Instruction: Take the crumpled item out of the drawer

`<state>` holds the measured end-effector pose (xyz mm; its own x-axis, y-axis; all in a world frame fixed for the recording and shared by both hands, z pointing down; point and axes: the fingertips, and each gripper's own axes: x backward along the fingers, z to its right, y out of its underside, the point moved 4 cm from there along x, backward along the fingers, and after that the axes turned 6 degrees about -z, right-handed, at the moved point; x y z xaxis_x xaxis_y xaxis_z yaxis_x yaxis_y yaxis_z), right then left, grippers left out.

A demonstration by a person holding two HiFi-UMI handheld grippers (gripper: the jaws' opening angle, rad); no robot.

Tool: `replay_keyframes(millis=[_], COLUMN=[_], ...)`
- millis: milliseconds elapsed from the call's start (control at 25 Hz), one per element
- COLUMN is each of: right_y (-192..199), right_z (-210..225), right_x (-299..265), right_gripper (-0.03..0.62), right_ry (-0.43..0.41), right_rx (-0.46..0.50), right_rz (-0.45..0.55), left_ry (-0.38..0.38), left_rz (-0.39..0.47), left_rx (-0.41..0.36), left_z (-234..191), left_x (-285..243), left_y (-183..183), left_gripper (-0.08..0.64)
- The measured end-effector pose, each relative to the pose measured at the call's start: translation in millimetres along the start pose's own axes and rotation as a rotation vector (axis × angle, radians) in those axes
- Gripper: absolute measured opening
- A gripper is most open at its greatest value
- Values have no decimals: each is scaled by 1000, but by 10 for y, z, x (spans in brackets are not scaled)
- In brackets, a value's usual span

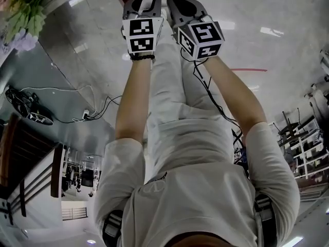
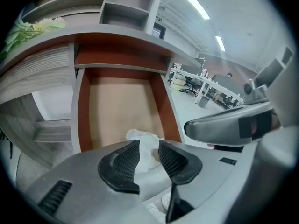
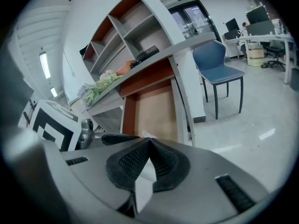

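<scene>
Two arms: both forearms, left (image 1: pixel 129 104) and right (image 1: pixel 237 94), stretch straight out from the person's body in the head view, side by side, and each hand holds a gripper at the far end.
Marker cubes: the left cube (image 1: pixel 141 35) and the right cube (image 1: pixel 201 39) sit just beside each other. The right one is turned so that two of its faces show.
Cable: a black cable (image 1: pixel 209 92) runs along the right forearm.
Left gripper (image 2: pixel 149 144): it points down into the open drawer with its jaws apart. The crumpled item shows in the gap between the ribbed pads (image 2: pixel 125 161), and no squeeze on it can be seen.
Right gripper (image 3: pixel 149 142): its jaws are together, the pads meet at the tips, and nothing is between them. It is rolled to one side, so the furniture leans in its view.
Drawer (image 2: pixel 83 118): it is pulled out from under the desk top and has red-brown walls and a tan floor.
Crumpled item (image 2: pixel 142 139): a white wad of paper lying on the drawer floor at the near end, close to the right wall. It is the only thing seen in the drawer. In the right gripper view only a small white scrap of it shows above the jaws.
Shelf unit (image 2: pixel 126 10): its open compartments rise above the desk top. One holds a dark object (image 3: pixel 147 53) that is too small to make out.
Flowers (image 2: pixel 28 29): green stems and pale blooms lie on the desk top, to the left of the drawer.
Chair (image 3: pixel 217 64): blue, standing on the pale floor to the right of the desk, well apart from the drawer.
</scene>
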<state>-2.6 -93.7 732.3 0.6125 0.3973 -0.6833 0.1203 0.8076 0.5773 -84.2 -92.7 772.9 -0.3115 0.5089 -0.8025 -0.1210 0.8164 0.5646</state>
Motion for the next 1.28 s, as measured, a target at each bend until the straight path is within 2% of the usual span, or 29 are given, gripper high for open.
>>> replay_keyframes(millis=[280, 640, 840, 1160, 1240, 1280], right_y=[66, 164, 223, 287, 291, 293], right_z=[41, 106, 134, 156, 155, 153], right_x=[23, 67, 47, 6, 2, -1], right_gripper=[2, 2, 2, 2, 2, 2], right_ry=[3, 6, 11, 12, 12, 12], right_rx=[-15, -33, -52, -60, -61, -62], right_rz=[5, 9, 7, 3, 1, 0], left_ry=[-22, -66, -75, -114, -118, -123], left_rz=[-50, -89, -139, -167, -175, -178], left_rx=[14, 51, 44, 31, 22, 20], left_z=[17, 6, 5, 14, 1, -15], left_x=[-105, -216, -292, -339, -340, -337], left_y=[10, 42, 48, 65, 66, 68], left_gripper=[198, 202, 227, 224, 202, 169])
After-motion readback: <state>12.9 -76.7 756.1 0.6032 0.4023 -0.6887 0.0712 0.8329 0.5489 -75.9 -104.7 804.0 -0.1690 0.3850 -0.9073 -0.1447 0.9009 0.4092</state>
